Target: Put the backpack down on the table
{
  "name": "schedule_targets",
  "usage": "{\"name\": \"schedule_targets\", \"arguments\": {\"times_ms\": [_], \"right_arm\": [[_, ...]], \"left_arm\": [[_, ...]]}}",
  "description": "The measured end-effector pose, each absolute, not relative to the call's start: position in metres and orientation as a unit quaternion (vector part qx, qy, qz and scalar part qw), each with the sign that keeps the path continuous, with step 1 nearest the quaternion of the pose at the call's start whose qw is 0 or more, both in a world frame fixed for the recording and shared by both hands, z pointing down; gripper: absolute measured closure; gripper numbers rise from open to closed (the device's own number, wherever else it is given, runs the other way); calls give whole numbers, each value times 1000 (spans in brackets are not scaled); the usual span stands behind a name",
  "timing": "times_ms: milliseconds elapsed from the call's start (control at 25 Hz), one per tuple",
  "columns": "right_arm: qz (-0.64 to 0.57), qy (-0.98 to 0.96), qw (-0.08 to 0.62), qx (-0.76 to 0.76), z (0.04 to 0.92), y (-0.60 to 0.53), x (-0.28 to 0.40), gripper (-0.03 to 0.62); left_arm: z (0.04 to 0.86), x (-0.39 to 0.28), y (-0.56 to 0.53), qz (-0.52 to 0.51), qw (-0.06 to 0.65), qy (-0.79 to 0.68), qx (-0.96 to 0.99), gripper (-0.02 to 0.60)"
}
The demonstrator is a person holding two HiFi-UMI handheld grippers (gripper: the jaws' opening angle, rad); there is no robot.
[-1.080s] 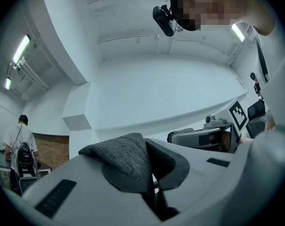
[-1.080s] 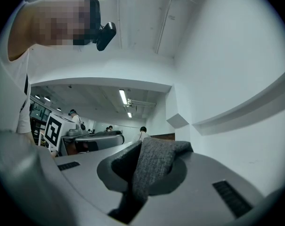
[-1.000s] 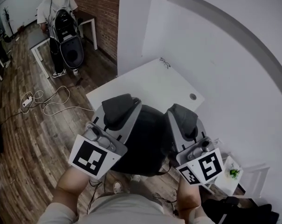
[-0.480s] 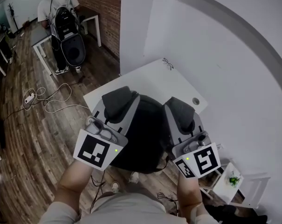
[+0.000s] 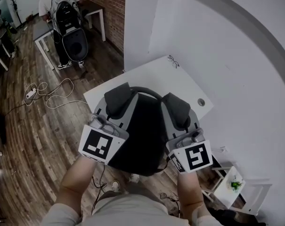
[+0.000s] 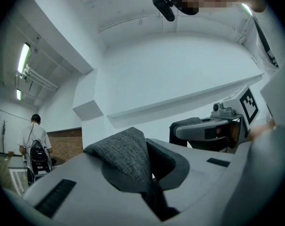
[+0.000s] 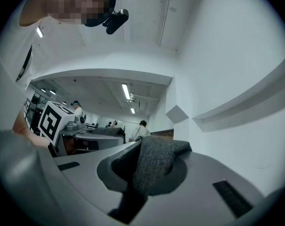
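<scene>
Black backpack (image 5: 138, 135) carried by its two straps at the near edge of a white counter (image 5: 163, 79).
Left claw (image 5: 118, 99) pressed shut on one grey woven strap (image 6: 126, 157), right claw (image 5: 176, 108) pinching the other strap (image 7: 157, 166) the same way, fabric bunched up out of each pair of jaws. Pack hanging between the two claws, top handle (image 5: 144, 89) arching from one to the other, upper part over the counter's near edge, lower part over wood floor (image 5: 34, 140) just in front of the person's body; contact with the counter not discernible. Round cable hole (image 5: 201, 102) near the counter's right corner. White cable (image 5: 52, 98) looped on the floor to the left; another person (image 5: 62, 13) wearing a pack, standing well beyond.
</scene>
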State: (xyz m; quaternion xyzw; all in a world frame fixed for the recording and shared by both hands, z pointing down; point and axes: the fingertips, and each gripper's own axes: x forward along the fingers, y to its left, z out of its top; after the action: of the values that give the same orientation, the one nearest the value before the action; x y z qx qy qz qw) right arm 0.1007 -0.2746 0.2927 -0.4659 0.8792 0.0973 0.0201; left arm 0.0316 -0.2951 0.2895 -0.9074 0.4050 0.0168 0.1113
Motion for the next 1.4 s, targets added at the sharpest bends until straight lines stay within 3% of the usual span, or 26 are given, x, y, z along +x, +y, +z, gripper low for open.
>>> {"name": "schedule_targets", "arguments": {"times_ms": [1040, 1400], "right_arm": [[46, 851, -76, -517, 412, -363, 124, 539], [-10, 849, -107, -517, 465, -390, 132, 539]], "left_arm": [[417, 57, -391, -87, 51, 425, -899, 554], [468, 63, -415, -128, -16, 420, -898, 554]]}}
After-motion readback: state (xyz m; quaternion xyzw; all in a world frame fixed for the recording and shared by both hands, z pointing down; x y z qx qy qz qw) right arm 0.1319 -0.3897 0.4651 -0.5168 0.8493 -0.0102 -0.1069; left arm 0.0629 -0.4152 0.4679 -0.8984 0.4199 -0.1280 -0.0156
